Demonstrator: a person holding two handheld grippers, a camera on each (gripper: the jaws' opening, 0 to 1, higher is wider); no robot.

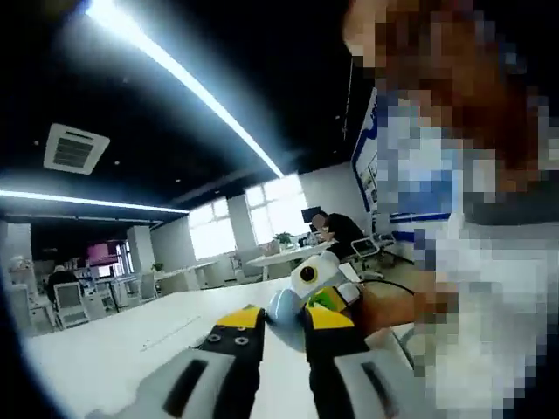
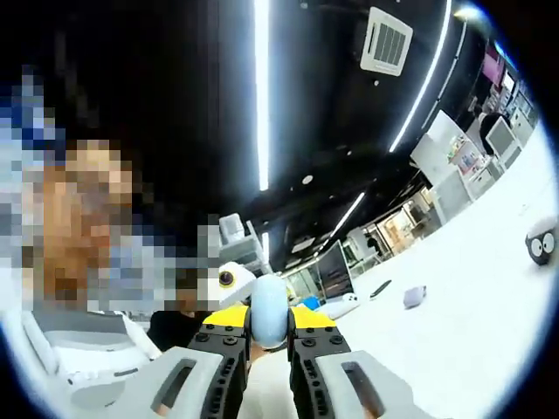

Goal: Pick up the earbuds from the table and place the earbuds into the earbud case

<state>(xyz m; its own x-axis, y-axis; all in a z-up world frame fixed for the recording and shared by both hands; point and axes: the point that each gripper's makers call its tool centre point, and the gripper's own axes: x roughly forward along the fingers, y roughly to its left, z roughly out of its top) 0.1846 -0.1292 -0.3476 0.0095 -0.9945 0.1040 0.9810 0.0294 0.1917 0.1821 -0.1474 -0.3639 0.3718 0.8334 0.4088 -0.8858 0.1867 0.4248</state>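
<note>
While both grippers are raised off the white tabletop (image 2: 489,288) and tipped toward the ceiling, the right gripper (image 2: 270,336) has its jaws closed on a pale blue, rounded case (image 2: 269,316), which stands upright between the yellow-tipped jaws and pokes above them. I take it for the earbud case, though whether its lid is open I cannot tell from this side.

In the left gripper view the same pale blue case (image 1: 281,307) sits just beyond the left gripper (image 1: 284,327), with the other gripper's yellow and green end pressed against it. The left gripper's jaws stand a narrow gap apart. Whether they pinch an earbud I cannot tell; nothing small shows clearly between the tips.

On the tabletop, in the right gripper view, a small grey thing (image 2: 415,297) lies well out from the grippers, a slim dark item (image 2: 380,288) lies near it, and a dark rounded object (image 2: 541,247) sits toward the far right edge. The grey thing may be an earbud, but it is too small to be sure.

My reading: the case is picked up and held ready, so the holding half of the job is in place. Seating the earbuds is what remains, and the two grippers meeting in the air suggest that one is being brought to the case now. No earbud can be seen inside the case, so I would count none as placed.

Behind all this, a person (image 1: 336,231) sits at a far desk near the windows.
</note>
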